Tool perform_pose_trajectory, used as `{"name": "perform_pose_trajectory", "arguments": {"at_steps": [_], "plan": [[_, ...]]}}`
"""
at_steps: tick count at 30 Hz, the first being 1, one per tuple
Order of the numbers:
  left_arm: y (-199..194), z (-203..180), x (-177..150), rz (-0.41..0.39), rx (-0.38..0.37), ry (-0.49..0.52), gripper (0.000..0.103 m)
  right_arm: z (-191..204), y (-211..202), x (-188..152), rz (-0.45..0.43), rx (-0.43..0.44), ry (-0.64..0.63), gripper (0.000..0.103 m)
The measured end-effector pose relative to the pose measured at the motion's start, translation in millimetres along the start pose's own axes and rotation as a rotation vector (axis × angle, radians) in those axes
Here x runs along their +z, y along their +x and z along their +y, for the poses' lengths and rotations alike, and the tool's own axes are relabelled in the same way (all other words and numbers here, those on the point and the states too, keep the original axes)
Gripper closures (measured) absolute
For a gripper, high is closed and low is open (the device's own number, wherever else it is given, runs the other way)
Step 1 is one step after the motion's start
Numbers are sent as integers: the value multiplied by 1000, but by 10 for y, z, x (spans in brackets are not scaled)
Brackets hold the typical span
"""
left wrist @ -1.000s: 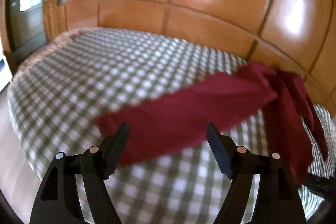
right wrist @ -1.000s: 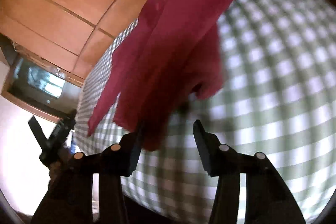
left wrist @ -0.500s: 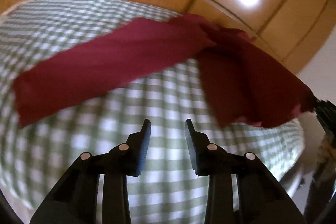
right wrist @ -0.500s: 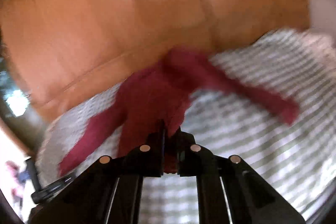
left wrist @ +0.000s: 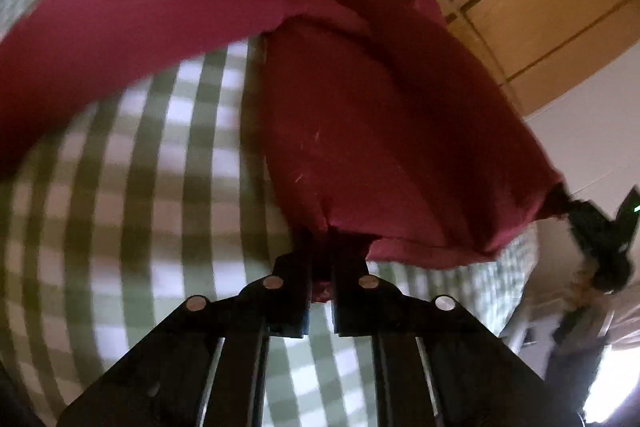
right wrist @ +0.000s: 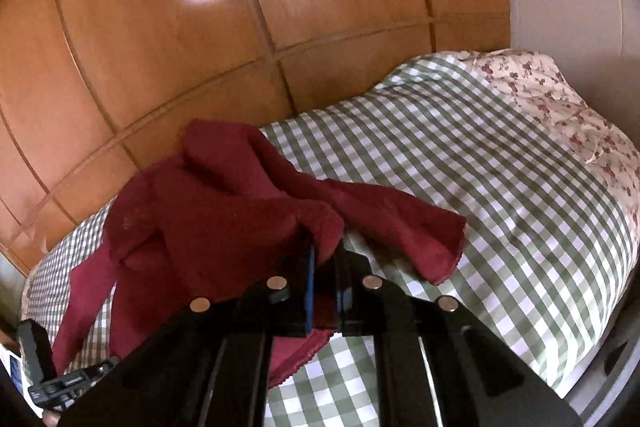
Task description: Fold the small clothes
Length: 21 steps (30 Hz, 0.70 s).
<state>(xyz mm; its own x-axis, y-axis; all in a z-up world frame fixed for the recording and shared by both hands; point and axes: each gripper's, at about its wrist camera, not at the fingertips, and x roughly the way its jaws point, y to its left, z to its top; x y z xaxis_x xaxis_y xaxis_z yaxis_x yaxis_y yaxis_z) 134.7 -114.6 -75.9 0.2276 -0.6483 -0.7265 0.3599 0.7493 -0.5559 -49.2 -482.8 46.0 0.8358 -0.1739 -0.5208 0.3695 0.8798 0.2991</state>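
So a second ago both grippers were spread wide with nothing in them, and half a second back the left one had only narrowed over bare checks. Now the left gripper is pressed together on the hem of the red garment, and the right gripper, which had already clamped on, is pinching another bit of the same hem. The camera has swung in much closer to the cloth too.

The garment is dark red, soft and rumpled, lying on the green-and-white checked bed cover next to the wooden wall panels. One sleeve runs out flat across the cover away from the panels, the body bunches up toward the grippers. A flowery quilt sits at the cover's far end.
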Motion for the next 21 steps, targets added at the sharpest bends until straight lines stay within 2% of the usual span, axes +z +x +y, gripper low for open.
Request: {"name": "perform_pose_trajectory", "arguments": {"at_steps": [5,8,11,13,16,19,21], "plan": [[-531,62,112,-92,27,70,99,62,-147,-34,4,53,-16,96],[-979,167,29,-128,42,95,99,150,-292,-174,26,106,-40,96],[-1362,291,-241,-132,74,109,99,211,-375,-496,99,153,-66,96],[-1573,438,-503,-124,97,80,99,256,-363,-793,170,154,-103,97],[-1646,630,-841,-100,143,22,99,262,-265,-1228,299,155,-124,97],[-1649,815,-1193,-59,136,-72,99,240,-189,-1499,362,93,-179,97],[-1618,843,-1284,-47,132,-81,98,192,-161,-1543,384,72,-186,96]]}}
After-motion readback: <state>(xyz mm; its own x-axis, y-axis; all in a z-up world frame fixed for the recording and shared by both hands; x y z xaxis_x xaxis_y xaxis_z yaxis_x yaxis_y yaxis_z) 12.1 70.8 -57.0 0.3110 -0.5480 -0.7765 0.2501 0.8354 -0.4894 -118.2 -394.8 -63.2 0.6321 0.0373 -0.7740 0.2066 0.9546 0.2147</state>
